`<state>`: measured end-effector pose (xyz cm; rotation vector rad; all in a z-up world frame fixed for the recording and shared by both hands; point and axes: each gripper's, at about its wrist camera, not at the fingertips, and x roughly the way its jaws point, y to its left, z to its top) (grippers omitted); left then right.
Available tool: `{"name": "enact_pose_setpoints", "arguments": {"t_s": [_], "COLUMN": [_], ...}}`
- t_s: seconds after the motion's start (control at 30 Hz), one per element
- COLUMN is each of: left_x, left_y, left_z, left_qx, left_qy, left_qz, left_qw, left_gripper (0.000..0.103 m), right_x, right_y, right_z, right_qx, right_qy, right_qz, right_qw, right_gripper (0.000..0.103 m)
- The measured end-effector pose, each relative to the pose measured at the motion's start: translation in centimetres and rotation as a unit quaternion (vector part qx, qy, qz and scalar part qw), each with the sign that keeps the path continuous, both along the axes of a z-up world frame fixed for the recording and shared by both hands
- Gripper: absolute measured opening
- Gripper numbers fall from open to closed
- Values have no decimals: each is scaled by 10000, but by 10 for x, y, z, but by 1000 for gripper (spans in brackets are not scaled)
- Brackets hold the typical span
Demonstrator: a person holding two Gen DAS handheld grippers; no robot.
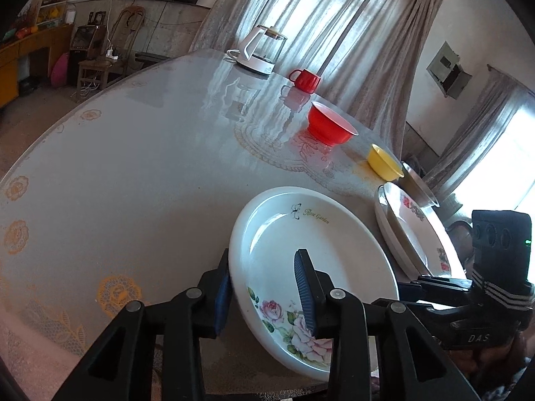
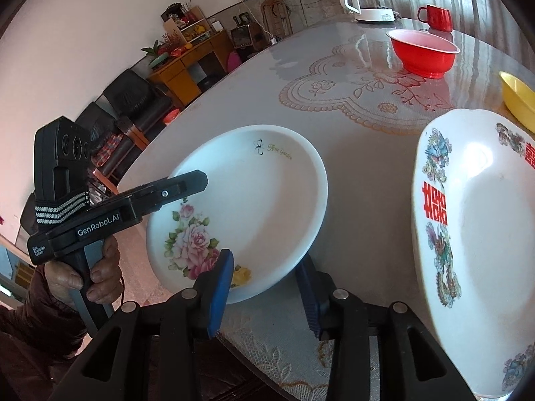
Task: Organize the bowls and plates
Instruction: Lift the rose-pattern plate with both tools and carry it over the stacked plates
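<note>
**Two claws on one rose plate**

Left claw straddles the near-left rim of the rose plate: one pad outside the rim, the other over the plate's inside. Whether the pads press I cannot tell; there seems a sliver of gap, so a loose hold at best. Right claw brackets the near-right rim of the same plate, one pad over the yellow flower, the other below the edge. Grip likewise unclear.

The plate sits tilted, far edge on the worktop, near edge raised, judged so because both claws share the load on opposite sides; a wide shallow plate would twist in one narrow pinch.

Just right of the right claw lies a second plate with red characters, probably the stacking spot. Ahead of both claws, well apart: red bowl, yellow bowl, red mug, kettle. A hand grips the left tool's handle.
</note>
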<state>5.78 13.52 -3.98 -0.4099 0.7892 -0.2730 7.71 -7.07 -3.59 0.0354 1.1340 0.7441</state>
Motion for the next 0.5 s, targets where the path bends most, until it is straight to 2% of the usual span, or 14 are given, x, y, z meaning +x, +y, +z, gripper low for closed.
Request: {"name": "enact_pose_setpoints", "arguments": {"t_s": [0.27, 0.5], "left_x": [-5, -4], "left_y": [7, 4], "left_z": [10, 16], "left_qx": [-310, -349], "left_qy": [-258, -330], "left_qz": [-64, -126], "left_qw": [9992, 9988], "left_gripper": [34, 34], "right_x": [3, 0], "right_y": [-7, -16], "right_z": [4, 11], "right_qx": [208, 414], "right_qy": [-49, -140], "right_qz": [-174, -291], "right_qw": [9996, 9986], "right_gripper": [33, 32]}}
